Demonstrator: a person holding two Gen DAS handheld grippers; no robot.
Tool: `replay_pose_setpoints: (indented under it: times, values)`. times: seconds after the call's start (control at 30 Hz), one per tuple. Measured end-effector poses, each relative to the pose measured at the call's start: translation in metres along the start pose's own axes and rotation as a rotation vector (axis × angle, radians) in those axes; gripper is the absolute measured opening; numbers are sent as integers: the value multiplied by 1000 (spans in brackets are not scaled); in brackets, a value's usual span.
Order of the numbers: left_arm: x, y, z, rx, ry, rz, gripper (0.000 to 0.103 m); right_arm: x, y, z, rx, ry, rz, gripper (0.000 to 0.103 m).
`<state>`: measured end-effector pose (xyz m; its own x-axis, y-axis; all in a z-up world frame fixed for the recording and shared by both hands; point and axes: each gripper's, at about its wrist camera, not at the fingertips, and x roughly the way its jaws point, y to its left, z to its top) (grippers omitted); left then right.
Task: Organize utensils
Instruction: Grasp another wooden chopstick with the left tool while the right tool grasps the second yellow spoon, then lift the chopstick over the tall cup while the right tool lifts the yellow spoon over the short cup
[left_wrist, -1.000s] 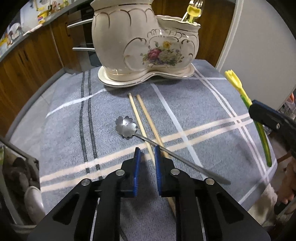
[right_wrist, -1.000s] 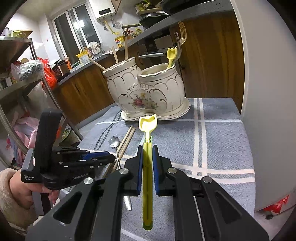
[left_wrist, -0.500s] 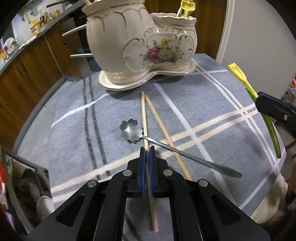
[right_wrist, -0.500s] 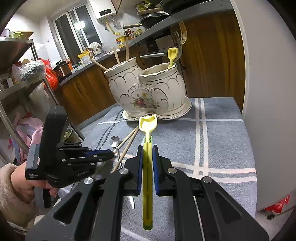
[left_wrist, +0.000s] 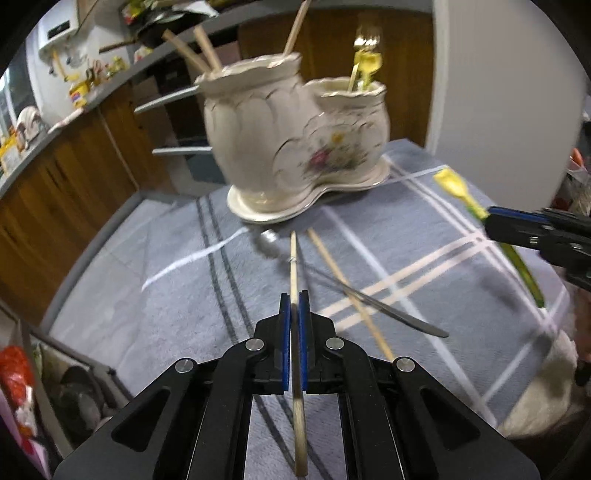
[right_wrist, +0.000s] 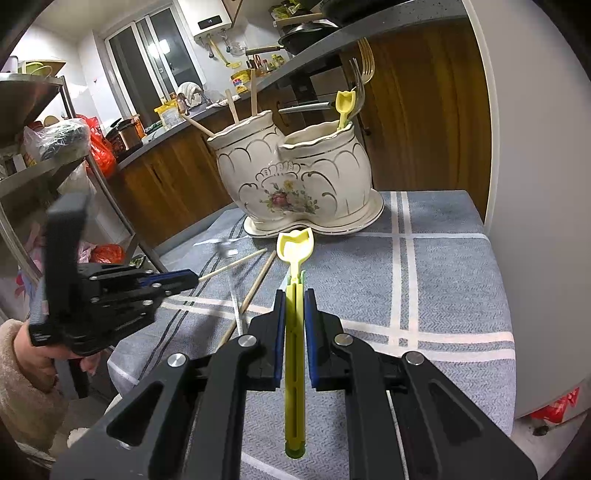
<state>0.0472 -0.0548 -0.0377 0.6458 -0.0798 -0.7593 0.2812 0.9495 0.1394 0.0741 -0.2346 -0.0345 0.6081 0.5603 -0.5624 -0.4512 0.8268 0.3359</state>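
Left wrist view: the left hand-held gripper (left_wrist: 294, 306), having just clamped one chopstick (left_wrist: 293, 266), is lifting it clear of the second chopstick (left_wrist: 347, 291) and spoon (left_wrist: 373, 306) lying on the counter (left_wrist: 147, 280), so one pickup is done; the holder (left_wrist: 291, 147) is standing far, open air between. Right wrist view: the right hand-held gripper (right_wrist: 294, 302) is gripping the yellow utensil (right_wrist: 294, 258) unmoved, the counter's right edge near the wall (right_wrist: 535, 221).
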Motion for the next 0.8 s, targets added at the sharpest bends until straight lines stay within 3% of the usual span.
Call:
replay_pose_setpoints:
  times: [0.2, 0.43, 0.8]
  values:
    - [0, -6, -5, 6, 46, -39, 5, 1, 3, -2, -6, 10, 4, 10]
    - [16, -6, -23, 11, 165, -47, 5, 1, 0, -1, 1, 13, 4, 10]
    - [38, -6, -6, 33, 217, -74, 9, 4, 2, -3, -11, 29, 6, 10]
